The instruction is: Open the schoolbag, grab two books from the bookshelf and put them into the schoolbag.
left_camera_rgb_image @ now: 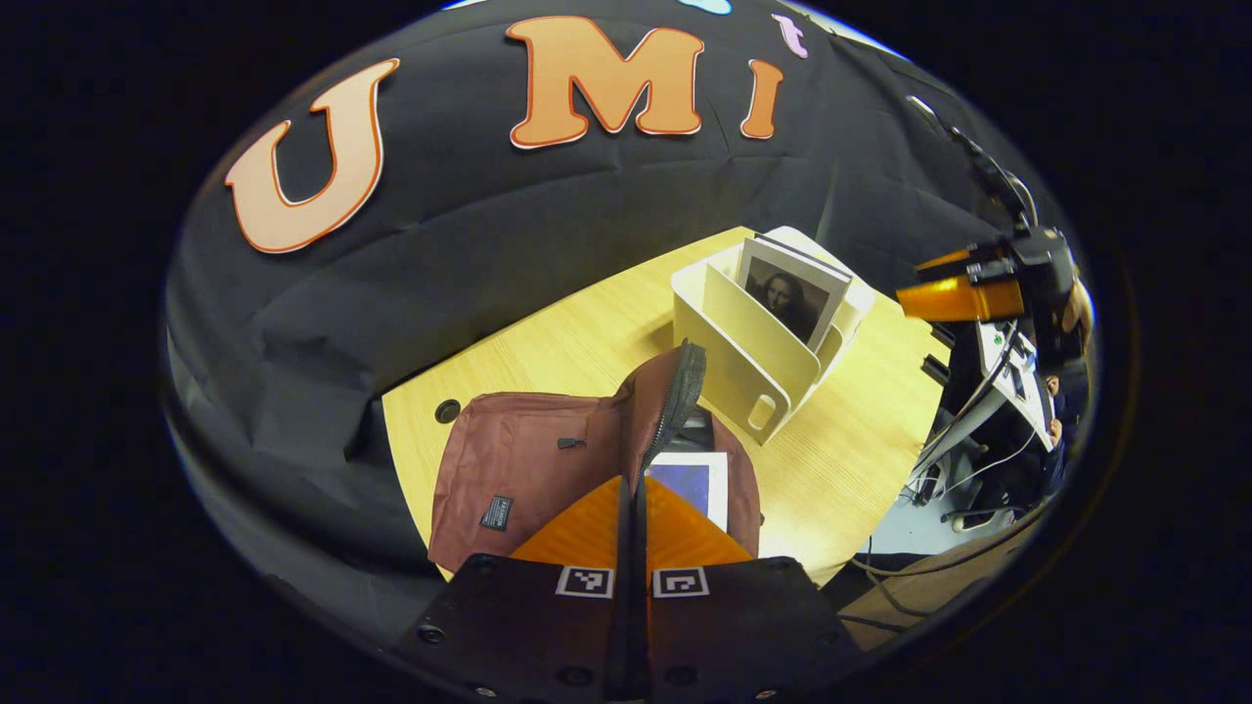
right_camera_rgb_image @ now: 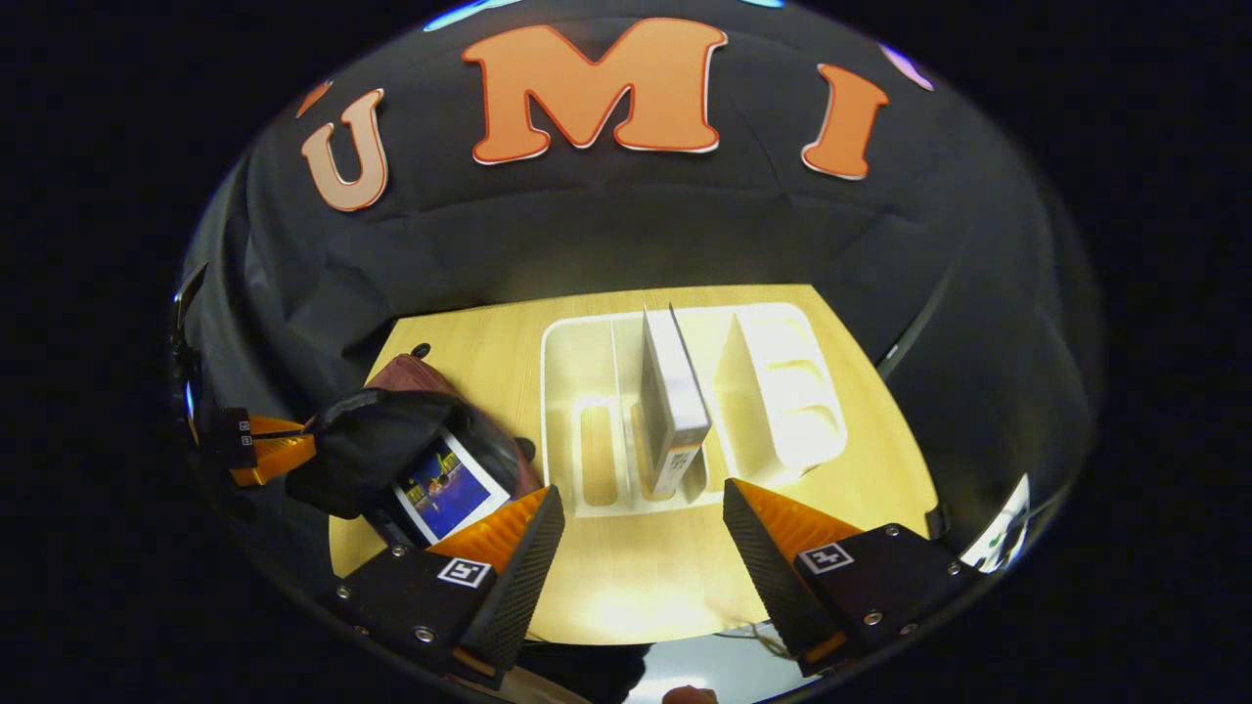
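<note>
The maroon schoolbag (left_camera_rgb_image: 509, 469) lies on the wooden table (left_camera_rgb_image: 587, 332). My left gripper (left_camera_rgb_image: 631, 489) is shut on its zippered flap (left_camera_rgb_image: 675, 391) and holds it raised. Inside the bag lies a blue-covered book (left_camera_rgb_image: 690, 484), which the right gripper view shows in the bag's dark mouth (right_camera_rgb_image: 445, 489). The white bookshelf (right_camera_rgb_image: 782, 411) stands further right with one book (right_camera_rgb_image: 670, 401) upright in a middle slot; its portrait cover (left_camera_rgb_image: 787, 298) faces the left gripper view. My right gripper (right_camera_rgb_image: 641, 528) is open just in front of the shelf, with nothing between its fingers. The left gripper (right_camera_rgb_image: 259, 445) shows at the bag's far side.
A round cable hole (left_camera_rgb_image: 447, 411) sits in the table behind the bag. Past the table's right edge stand equipment and cables (left_camera_rgb_image: 988, 430). Bare tabletop (right_camera_rgb_image: 626, 577) lies between the shelf and the near edge.
</note>
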